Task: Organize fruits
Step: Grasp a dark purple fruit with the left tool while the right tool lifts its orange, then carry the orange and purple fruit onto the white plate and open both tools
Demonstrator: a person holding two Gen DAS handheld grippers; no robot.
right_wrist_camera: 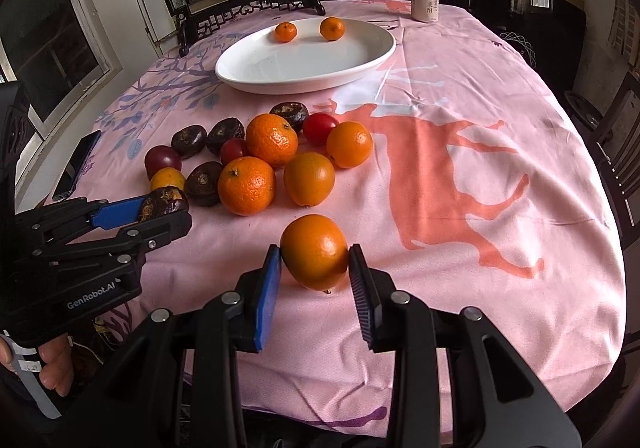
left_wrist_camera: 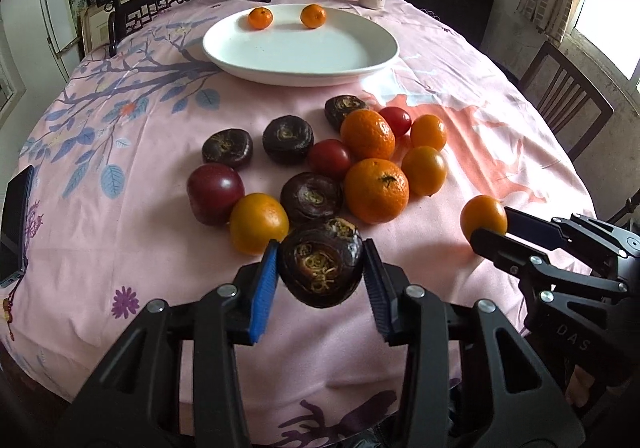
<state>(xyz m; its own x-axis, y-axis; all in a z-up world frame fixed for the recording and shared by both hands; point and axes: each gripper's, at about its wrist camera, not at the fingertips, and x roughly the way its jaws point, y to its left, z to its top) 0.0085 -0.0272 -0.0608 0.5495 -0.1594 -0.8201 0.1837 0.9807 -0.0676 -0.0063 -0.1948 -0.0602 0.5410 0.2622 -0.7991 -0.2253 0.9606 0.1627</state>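
Gripping a dark water chestnut (left_wrist_camera: 321,268) between the blue pads, left gripper (left_wrist_camera: 320,280) clenched on its flanks, just in front of the fruit pile (left_wrist_camera: 320,160). Right gripper (right_wrist_camera: 314,276) likewise closed around a smooth orange fruit (right_wrist_camera: 315,250), low over the pink tablecloth (right_wrist_camera: 460,208), though contact with the cloth could not be told. Seemed firm and light, both of them; the chestnut hard-skinned and somewhat glossy, so judged liable to slip if pinched off-centre, best taken across the widest part as done. Orange fruit thin-skinned and probably bruisable, so called for a gentle squeeze at the equator. Lay loose and close together in the pile: more chestnuts, red tomatoes, mandarins and oval orange fruits, some touching. Stood well beyond the pile, a white oval plate (right_wrist_camera: 360,64) with two small mandarins (right_wrist_camera: 286,31) apart near its far rim, presumably the destination. Also seen: a can (right_wrist_camera: 425,3) at the far edge and a phone (right_wrist_camera: 78,164) to the left.
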